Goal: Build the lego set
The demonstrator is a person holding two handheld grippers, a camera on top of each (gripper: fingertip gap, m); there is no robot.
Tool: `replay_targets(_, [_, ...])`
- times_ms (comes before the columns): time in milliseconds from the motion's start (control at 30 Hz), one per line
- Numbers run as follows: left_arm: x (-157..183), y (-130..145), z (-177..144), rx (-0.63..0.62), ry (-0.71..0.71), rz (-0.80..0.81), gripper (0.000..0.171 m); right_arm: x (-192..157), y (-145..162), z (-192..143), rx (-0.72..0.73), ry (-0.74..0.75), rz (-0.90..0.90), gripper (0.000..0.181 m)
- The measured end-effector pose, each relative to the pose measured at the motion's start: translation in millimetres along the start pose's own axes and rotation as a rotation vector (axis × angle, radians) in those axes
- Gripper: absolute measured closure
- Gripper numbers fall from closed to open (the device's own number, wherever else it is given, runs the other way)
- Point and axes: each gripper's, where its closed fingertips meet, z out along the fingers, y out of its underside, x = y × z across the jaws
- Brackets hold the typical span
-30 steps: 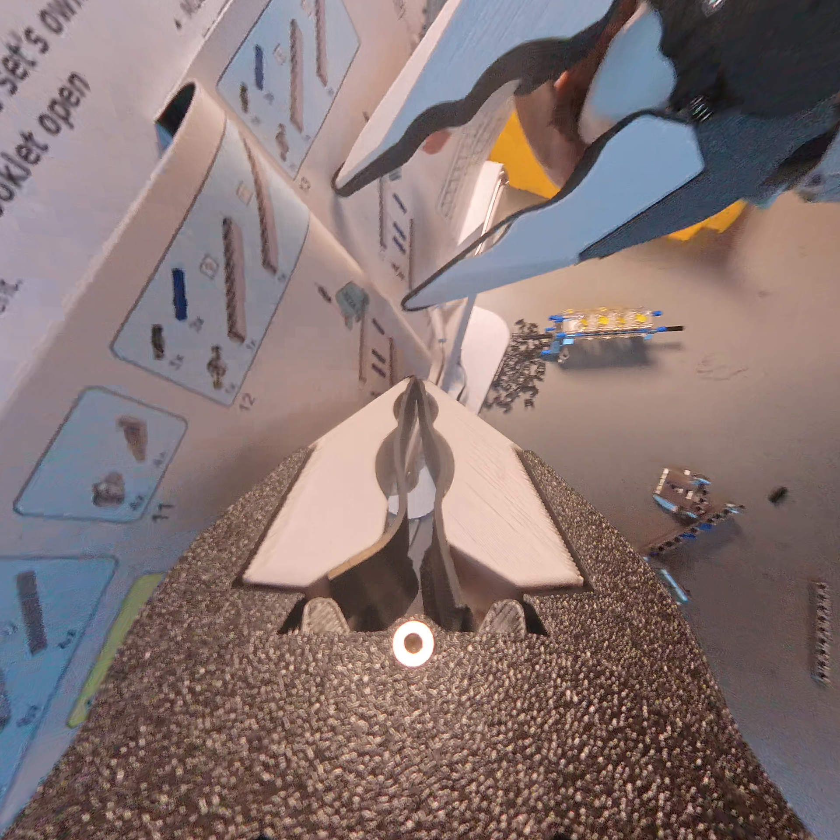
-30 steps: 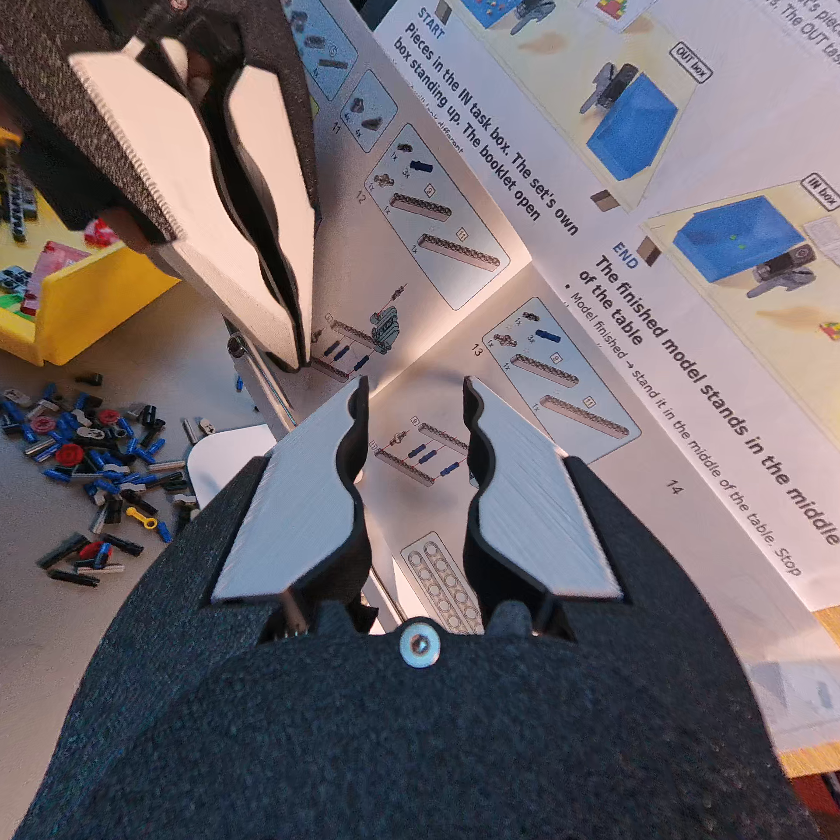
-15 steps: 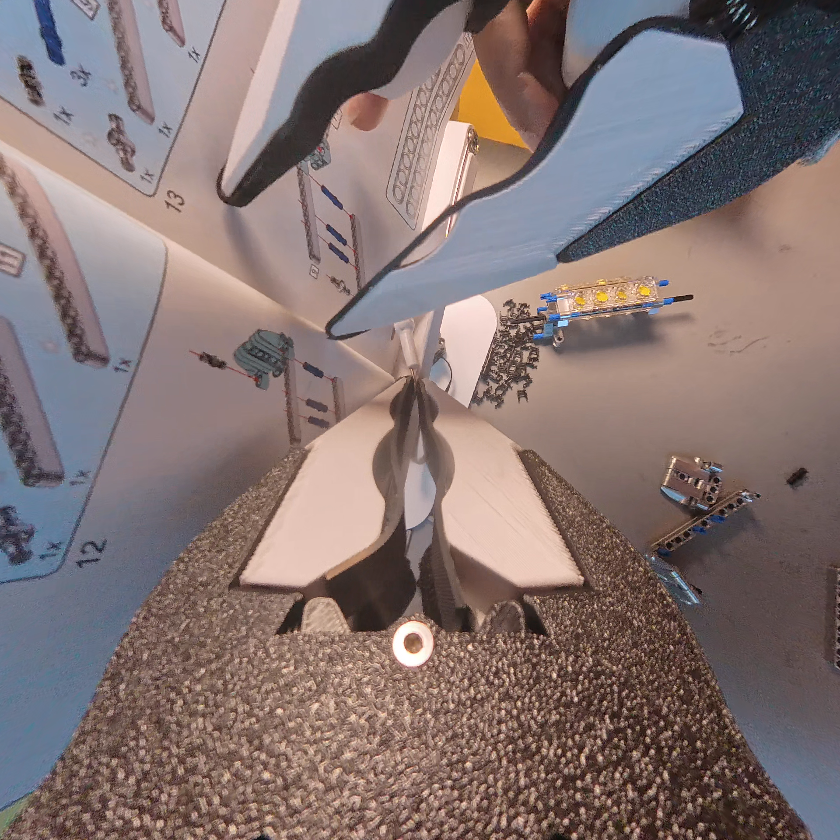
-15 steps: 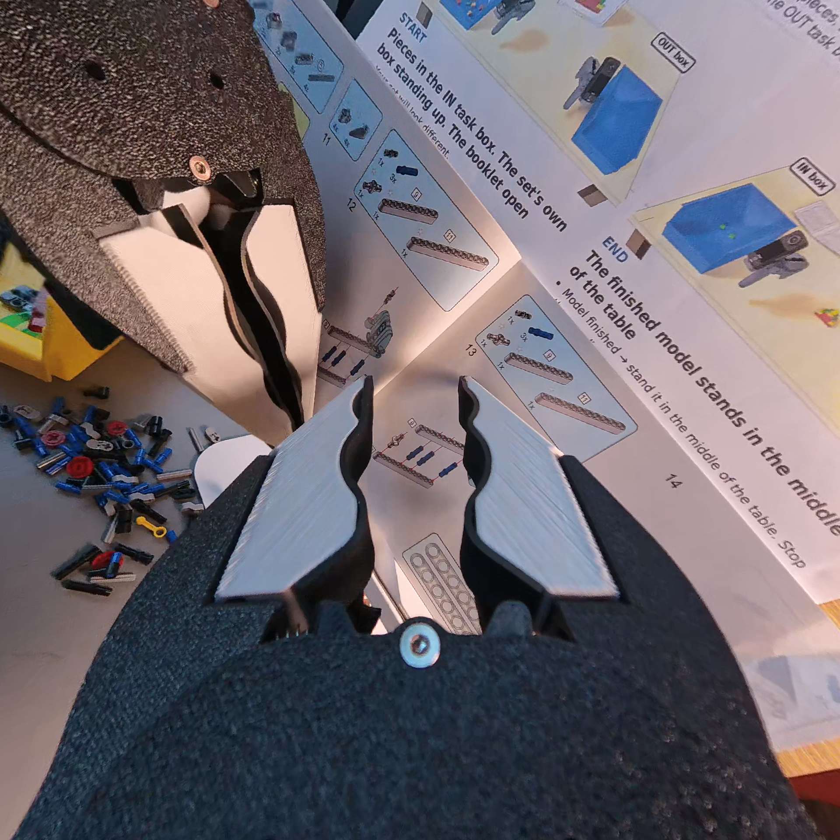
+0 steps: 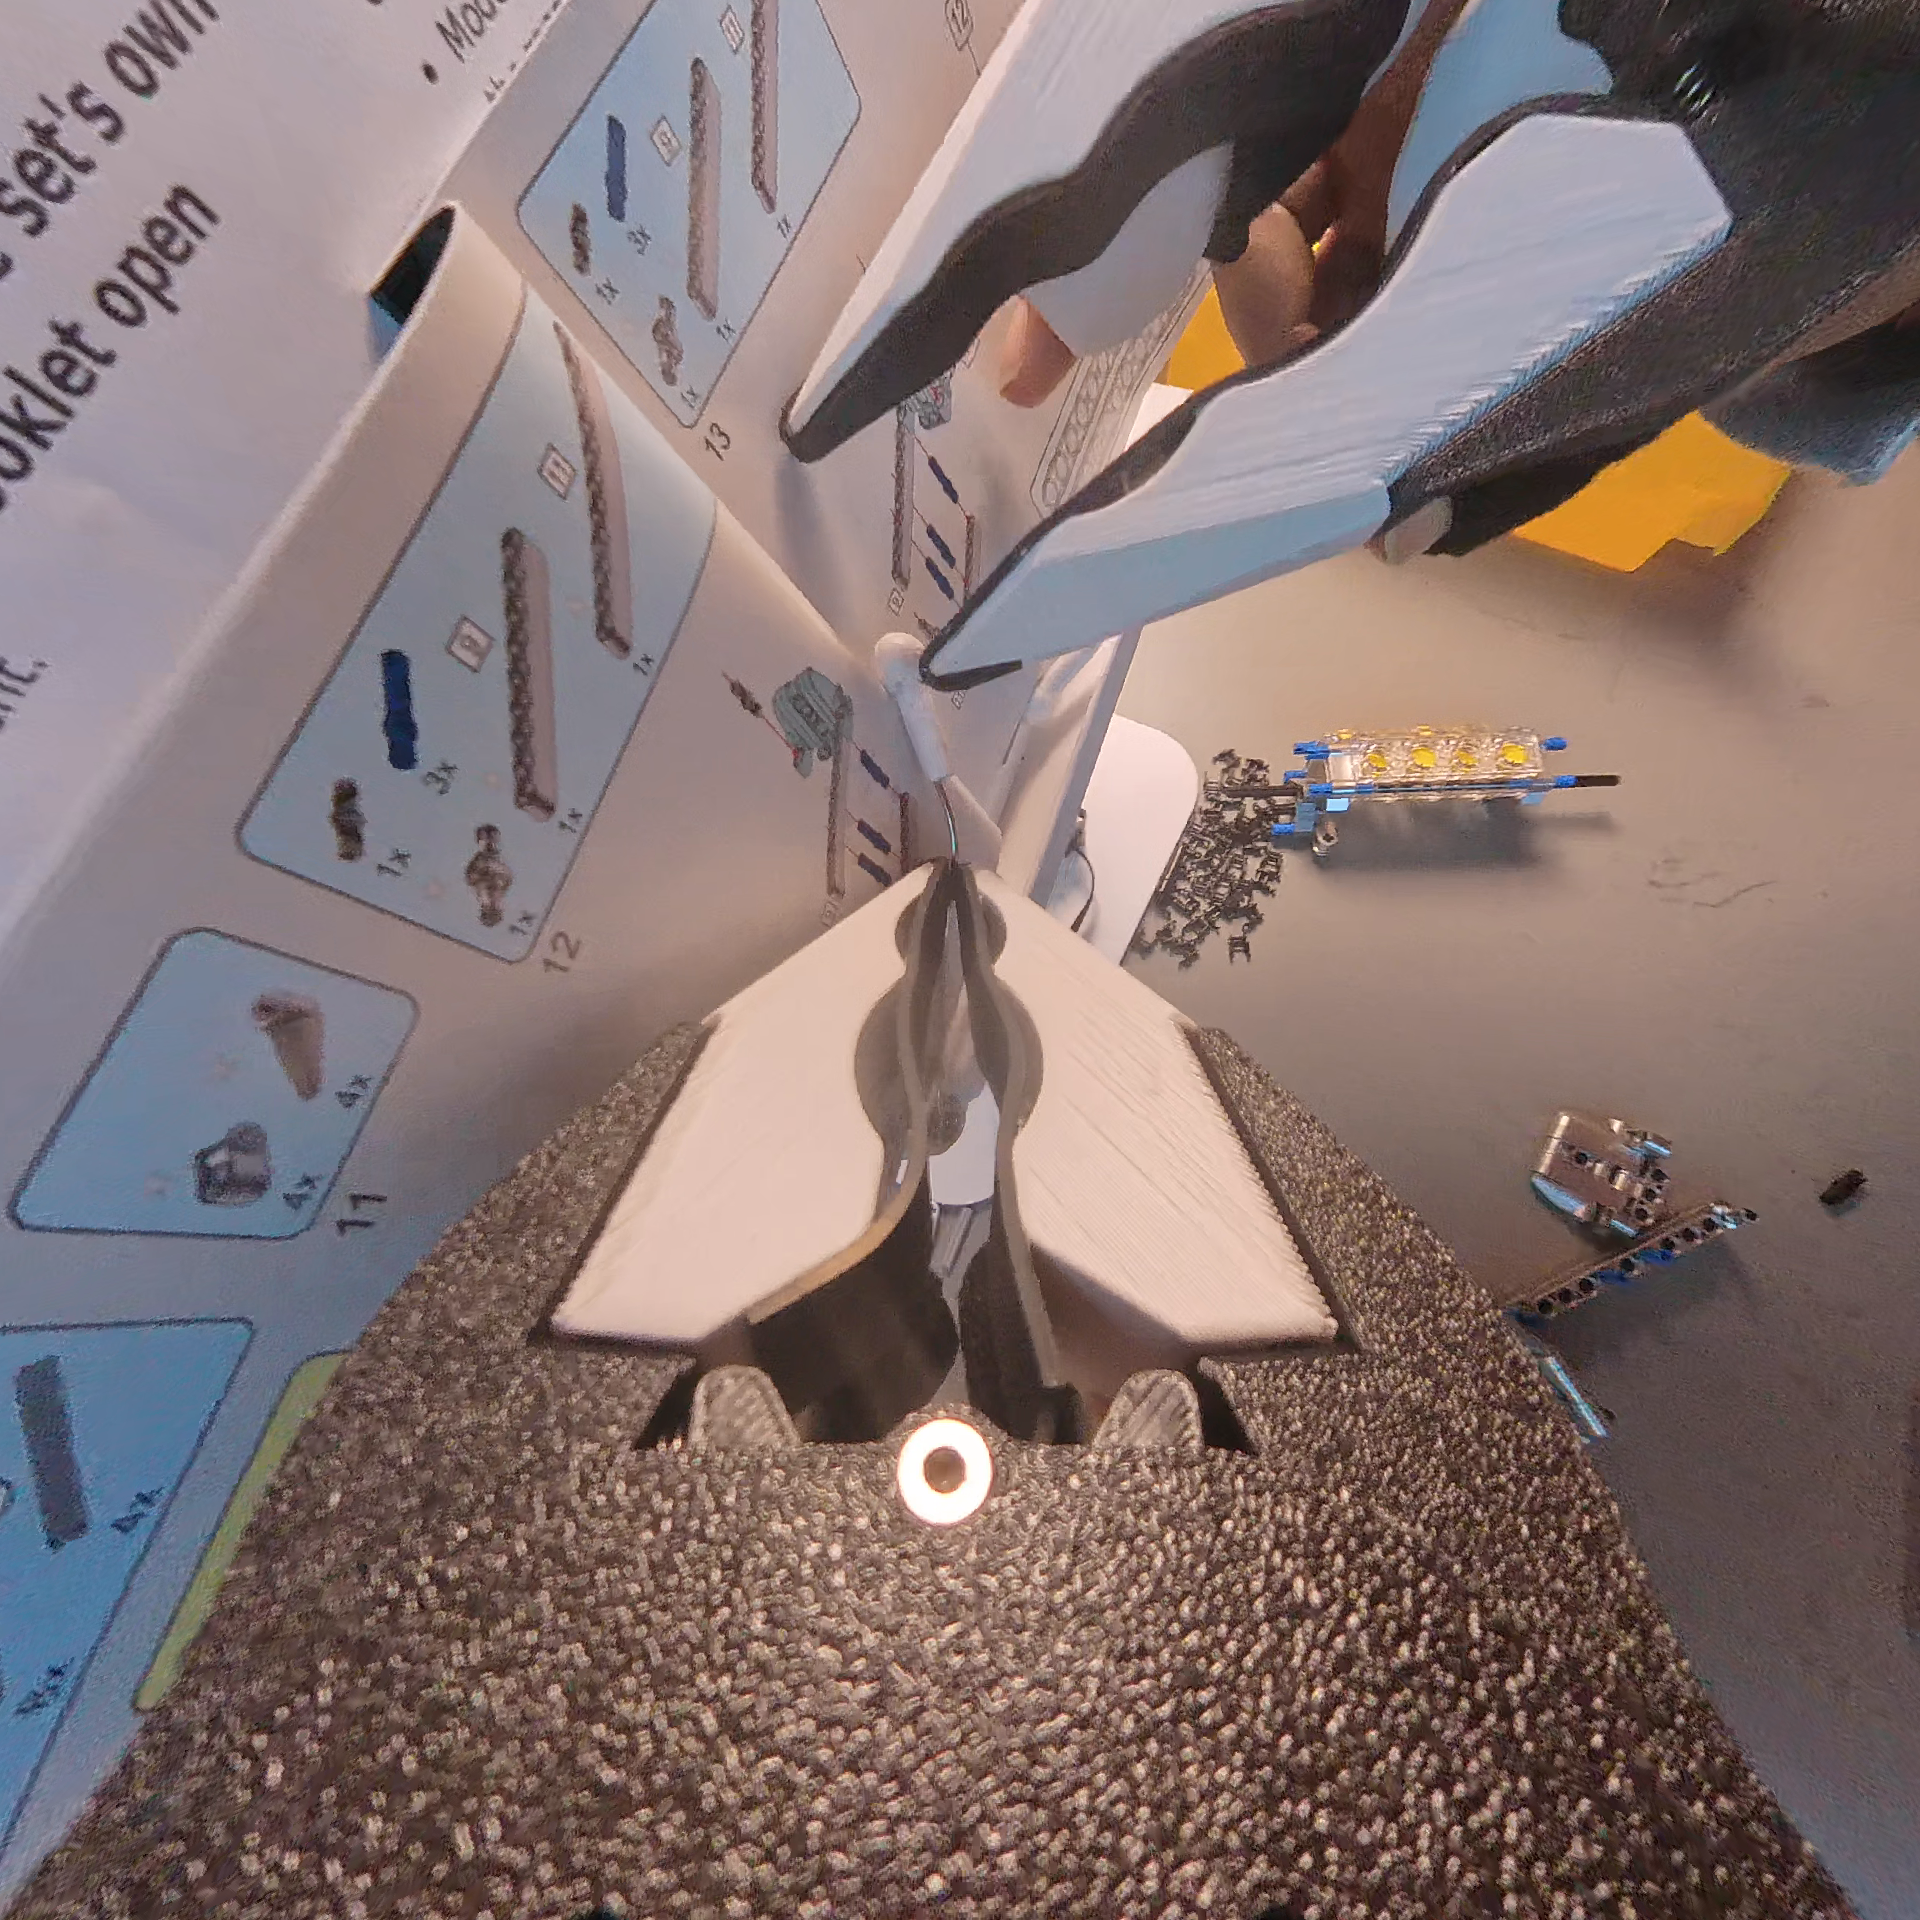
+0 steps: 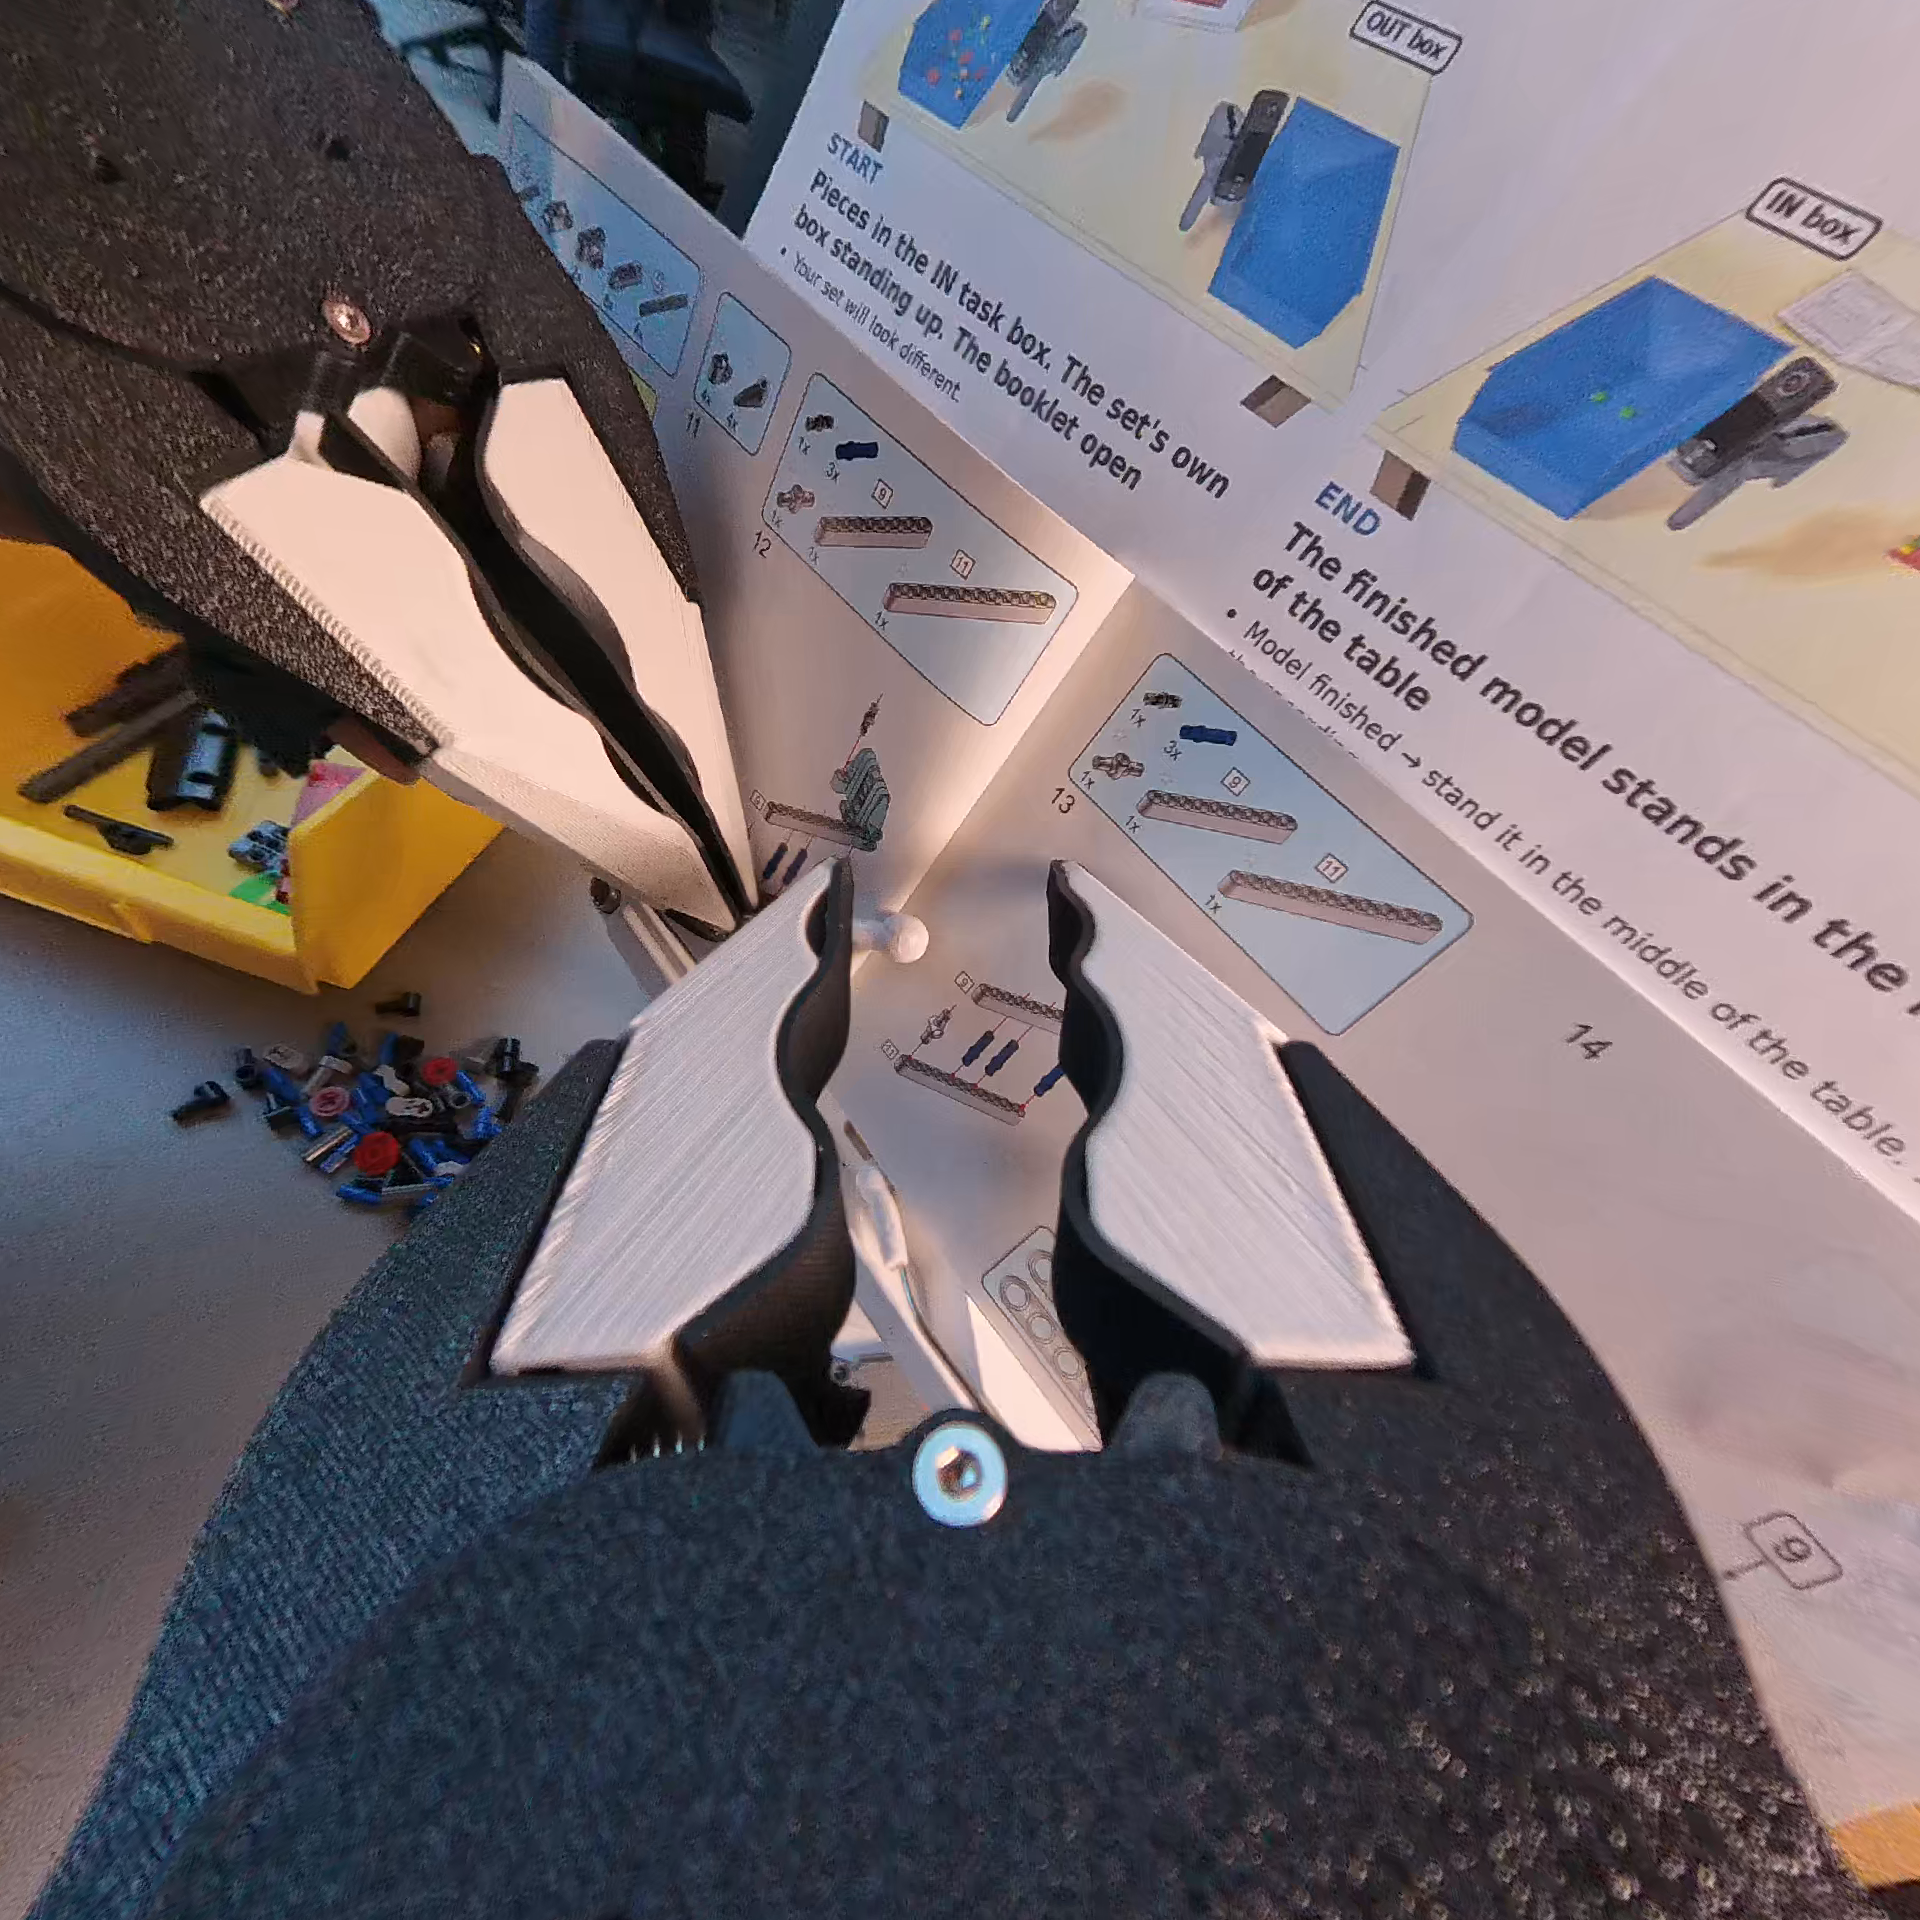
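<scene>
An open instruction booklet point(image 5: 468, 675) stands on a white stand point(image 5: 1138, 790). A thin wire page holder with a white cap point(image 5: 902, 681) lies across the booklet's fold. My left gripper point(image 5: 951, 868) is shut on the lower end of that wire. My right gripper point(image 5: 862, 551) is open above it, its lower fingertip touching the white cap. In the right wrist view the right gripper point(image 6: 945, 883) is open in front of the booklet point(image 6: 1039, 727), with the cap point(image 6: 899, 935) just by its left fingertip. The left gripper point(image 6: 743, 904) comes in shut from the upper left.
A large printed sheet point(image 6: 1558, 520) stands behind the booklet. A yellow bin point(image 6: 312, 883) with parts and a pile of small pins point(image 6: 384, 1112) are on the left. A part-built model with yellow studs point(image 5: 1423, 769), black clips point(image 5: 1216, 883) and grey beams point(image 5: 1600, 1174) lie on the table. My hands' fingertips stand some 6 cm from each other.
The left gripper stayed shut at the booklet's fold and its view swung. The right gripper moved in closer, and its fingertip now meets the white cap, which has come into view.
</scene>
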Motion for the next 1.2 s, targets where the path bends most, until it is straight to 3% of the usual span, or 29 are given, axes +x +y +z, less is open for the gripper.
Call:
replay_targets(167, [1.3,9.3,3.4,-0.007,-0.087,0.048,0.171,1.0,-13.0,-21.7,0.108,-0.018,0.110,0.132])
replay_targets(333, [19.3,13.7,-20.2,0.128,-0.123,-0.002,0.156,-17.5,-10.8,-82.1,0.242,-0.030,0.229,0.132])
replay_targets(500, [67.9,42.3,-57.5,0.320,-0.186,-0.042,0.156,-92.6,39.2,-146.3,0.197,-0.083,0.227,0.132])
replay_targets(700, [183.3,119.0,-61.4,0.382,0.018,-0.189,0.152,-211.7,103.1,-193.4,0.071,-0.210,0.174,0.133])
replay_targets(833, [227.7,166.1,-50.2,0.355,0.060,-0.175,0.149,-262.3,118.3,-194.3,0.107,-0.304,0.110,0.143])
replay_targets(1000, [244.2,180.9,-46.9,0.304,0.187,-0.088,0.142,-301.6,126.4,-187.5,0.048,-0.457,0.012,0.147])
replay_targets(1067, [247.1,193.5,-42.2,0.253,0.237,-0.121,0.141,-323.2,136.4,-189.5,-0.024,-0.585,0.051,0.146])
replay_targets(1200, [264.8,223.0,-34.7,0.088,0.323,-0.081,0.138,-355.2,166.2,-188.8,-0.179,-0.659,-0.102,0.148])
